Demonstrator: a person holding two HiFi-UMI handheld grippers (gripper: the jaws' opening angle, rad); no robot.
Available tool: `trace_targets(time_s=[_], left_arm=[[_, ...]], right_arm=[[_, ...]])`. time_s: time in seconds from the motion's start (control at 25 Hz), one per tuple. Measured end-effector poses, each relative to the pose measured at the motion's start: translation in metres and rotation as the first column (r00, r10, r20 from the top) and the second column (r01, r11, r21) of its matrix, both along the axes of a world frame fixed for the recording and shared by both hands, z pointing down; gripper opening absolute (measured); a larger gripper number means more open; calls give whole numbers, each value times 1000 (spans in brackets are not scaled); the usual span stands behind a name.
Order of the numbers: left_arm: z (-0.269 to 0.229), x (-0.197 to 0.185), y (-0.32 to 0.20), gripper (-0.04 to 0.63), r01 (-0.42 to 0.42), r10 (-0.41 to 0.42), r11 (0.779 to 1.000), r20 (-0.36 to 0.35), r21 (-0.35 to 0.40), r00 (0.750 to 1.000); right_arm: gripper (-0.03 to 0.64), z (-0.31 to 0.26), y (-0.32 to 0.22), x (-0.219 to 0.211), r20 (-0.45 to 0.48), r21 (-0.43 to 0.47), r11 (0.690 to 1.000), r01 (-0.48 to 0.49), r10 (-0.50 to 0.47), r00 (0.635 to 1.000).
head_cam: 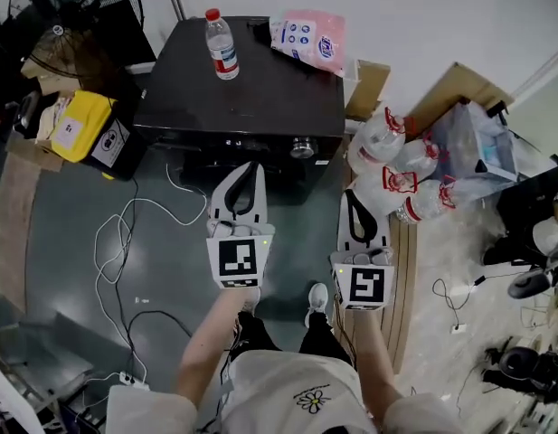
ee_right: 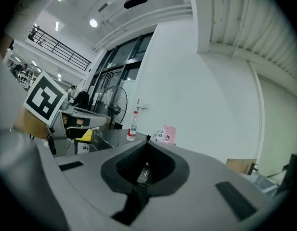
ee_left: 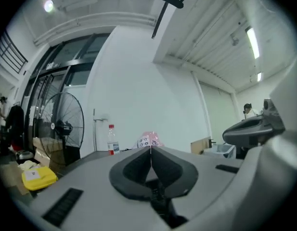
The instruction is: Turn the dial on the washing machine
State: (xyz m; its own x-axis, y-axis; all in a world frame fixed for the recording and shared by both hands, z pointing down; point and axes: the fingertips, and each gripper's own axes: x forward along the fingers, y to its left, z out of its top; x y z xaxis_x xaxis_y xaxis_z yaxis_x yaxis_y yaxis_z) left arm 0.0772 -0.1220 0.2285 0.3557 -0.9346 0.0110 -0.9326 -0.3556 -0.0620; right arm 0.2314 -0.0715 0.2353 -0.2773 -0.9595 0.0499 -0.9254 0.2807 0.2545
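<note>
Dial (head_cam: 302, 146): small silver knob on front panel of black washing machine (head_cam: 269, 93), upper centre of head view, a bit right of mid-frame; not touched by anything yet. On machine top: water bottle (head_cam: 222, 45) upright at upper centre, pink pack (head_cam: 307, 36) lying to its right near back edge. Left gripper (head_cam: 251, 165) at centre frame, tip just at machine's front edge, left of dial and apart from it; fingers (ee_left: 133, 168) pressed together in left gripper view, nothing btwn them. Right gripper (head_cam: 354, 194) lower right of dial, near but clear of it; tips likewise pressed together in right gripper view, holding nothing; silvery bit showing through loop behind tips, prob. same dial (ee_right: 142, 175) seen beyond, not gripped. Step in hand, as judged: approach, pre-grasp; turning not begun. Next move open to either gripper, right one looking better lined up w/ knob: spread fingers enough to straddle knob, bring tip up and left onto it square to panel, close on rim, then rotate about knob's axis. Risks: off-centre pinch slipping on smooth metal; too shallow a bite. Alignment hard to judge from head view alone, so best checked in gripper view before closing.
</note>
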Motion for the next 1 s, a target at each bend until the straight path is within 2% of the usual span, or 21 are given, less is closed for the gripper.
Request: trace_targets(time_s=[0.12, 0.2, 0.36, 0.52, 0.84, 1.0], left_arm=[[-20, -26, 28, 3, 59, -58, 998, -28, 28, 998], [-26, -36, 47, 3, 63, -62, 998, -47, 25, 997], [-33, -37, 77, 0, -4, 5, 1000, -72, 20, 997], [-37, -36, 94, 0, -49, 50, 999, -59, 17, 997], [-34, -27, 121, 0, -73, 74, 997, -70, 12, 995], [-34, -23, 119, 0, -78, 78, 997, -69, 3, 995]], right_arm=[[5, -23, 22, -20, 4, 10, 1000, -1, 1, 1000], [5, -34, 35, -29, 19, 29, 1000, -6, 5, 1000], [5, -34, 62, -43, 37, 17, 1000, 15, -16, 999], [5, -29, 82, -59, 19, -8, 999, 54, -53, 998], [5, -29, 100, -53, 39, 13, 999, 48, -49, 998], [5, -35, 95, -52, 50, 23, 998, 53, -54, 997]])
